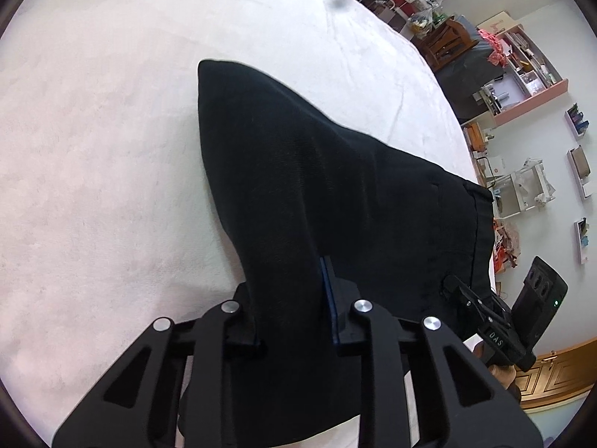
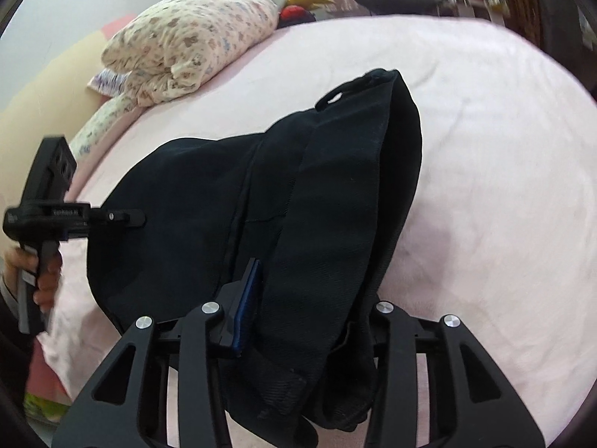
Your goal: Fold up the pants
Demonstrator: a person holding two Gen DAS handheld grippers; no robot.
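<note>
Black pants (image 1: 298, 171) pinched between both the left gripper (image 1: 291, 298) fingers and the right gripper (image 2: 309, 298) fingers; cloth draped forward over the pink bed (image 1: 93, 149)

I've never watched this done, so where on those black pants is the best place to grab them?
At the bunched edges nearest the holder, coming in low from the bed's near side. The pants are limp, so thick gathered cloth grips best; the left tool and right tool each pinch one such fold.
</note>
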